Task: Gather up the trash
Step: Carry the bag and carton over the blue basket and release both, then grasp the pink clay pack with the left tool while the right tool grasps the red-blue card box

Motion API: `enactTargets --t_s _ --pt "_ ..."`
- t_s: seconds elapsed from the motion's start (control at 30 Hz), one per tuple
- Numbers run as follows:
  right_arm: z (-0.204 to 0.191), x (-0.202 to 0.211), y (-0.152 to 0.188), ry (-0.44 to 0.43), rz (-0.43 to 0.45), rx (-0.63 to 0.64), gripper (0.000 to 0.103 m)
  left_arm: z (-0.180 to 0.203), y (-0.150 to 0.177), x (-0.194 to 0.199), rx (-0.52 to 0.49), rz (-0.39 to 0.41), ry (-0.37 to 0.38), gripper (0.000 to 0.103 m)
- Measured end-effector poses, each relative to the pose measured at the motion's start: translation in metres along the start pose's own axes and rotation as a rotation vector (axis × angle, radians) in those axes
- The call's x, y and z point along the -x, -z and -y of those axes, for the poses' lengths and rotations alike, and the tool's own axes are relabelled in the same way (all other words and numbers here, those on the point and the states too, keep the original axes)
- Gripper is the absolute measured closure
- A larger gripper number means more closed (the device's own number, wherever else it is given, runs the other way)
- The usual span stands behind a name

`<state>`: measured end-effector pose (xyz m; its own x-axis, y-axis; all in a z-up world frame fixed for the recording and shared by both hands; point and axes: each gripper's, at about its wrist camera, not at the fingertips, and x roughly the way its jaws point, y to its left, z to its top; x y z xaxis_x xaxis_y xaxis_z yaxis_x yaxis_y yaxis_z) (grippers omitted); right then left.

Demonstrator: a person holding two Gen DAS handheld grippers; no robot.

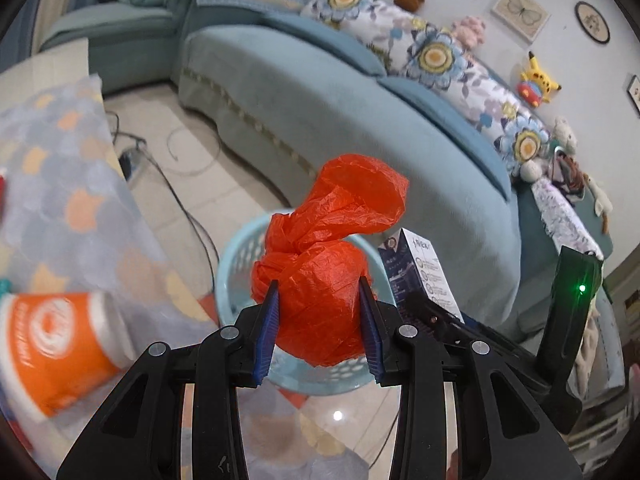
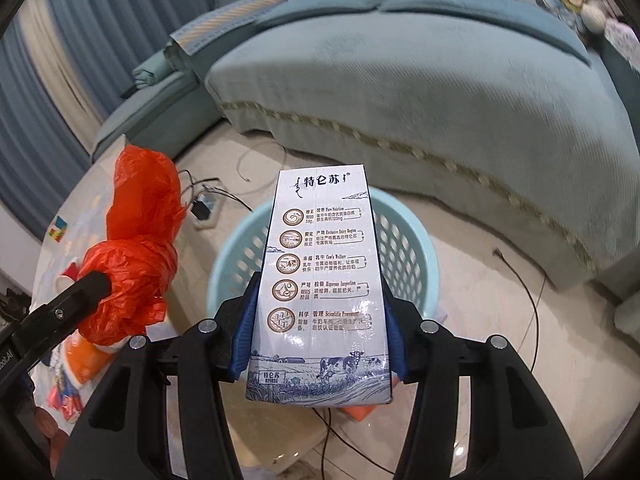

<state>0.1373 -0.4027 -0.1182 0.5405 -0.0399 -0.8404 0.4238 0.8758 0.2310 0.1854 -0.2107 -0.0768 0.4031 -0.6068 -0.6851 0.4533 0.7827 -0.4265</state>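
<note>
A knotted orange plastic bag (image 1: 320,280) hangs in my left gripper (image 1: 320,292), whose blue pads press on both its sides. It is above the light blue perforated basket (image 1: 240,256) on the floor. My right gripper (image 2: 320,292) is shut on a white and blue milk carton (image 2: 320,272), held lengthwise over the same basket (image 2: 404,240). In the left wrist view the carton (image 1: 420,268) shows just right of the bag. The bag (image 2: 136,248) and the left gripper's finger (image 2: 80,292) appear at the left of the right wrist view.
A teal sofa (image 1: 360,120) with flowered cushions curves behind the basket. A table with a patterned cloth (image 1: 72,200) stands at the left, with an orange and white cup (image 1: 60,344) lying on it. Cables and a power strip (image 2: 204,208) lie on the tiled floor.
</note>
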Motion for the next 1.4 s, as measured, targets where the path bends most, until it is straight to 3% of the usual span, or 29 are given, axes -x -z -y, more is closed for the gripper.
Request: enactTargets --t_s 0.33,0.57,0.63,0.73,1.07,1.4 --pt "0.020 -0.041 0.025 0.069 -0.118 -0.053 0.053 -0.001 0.022 -0.060 -0.042 -0.200 -0.101 0.065" --pt "0.022 -0.052 0.032 0.067 -0.155 -0.067 0.053 -0.006 0.026 -0.070 -0.036 -0.229 -0.094 0.065" --pt "0.023 -0.053 0.032 0.055 -0.153 -0.069 0.053 -0.008 0.025 -0.066 -0.026 -0.209 -0.087 0.062" --pt "0.025 -0.051 0.031 0.041 -0.137 -0.082 0.051 -0.008 0.023 -0.053 -0.013 -0.156 -0.067 0.041" --pt "0.013 -0.034 0.035 0.008 -0.103 -0.033 0.051 -0.005 0.018 -0.012 -0.004 -0.059 -0.039 0.041" --pt "-0.049 0.007 0.037 -0.081 -0.009 0.136 0.050 -0.017 0.024 0.072 0.046 0.075 -0.021 0.041"
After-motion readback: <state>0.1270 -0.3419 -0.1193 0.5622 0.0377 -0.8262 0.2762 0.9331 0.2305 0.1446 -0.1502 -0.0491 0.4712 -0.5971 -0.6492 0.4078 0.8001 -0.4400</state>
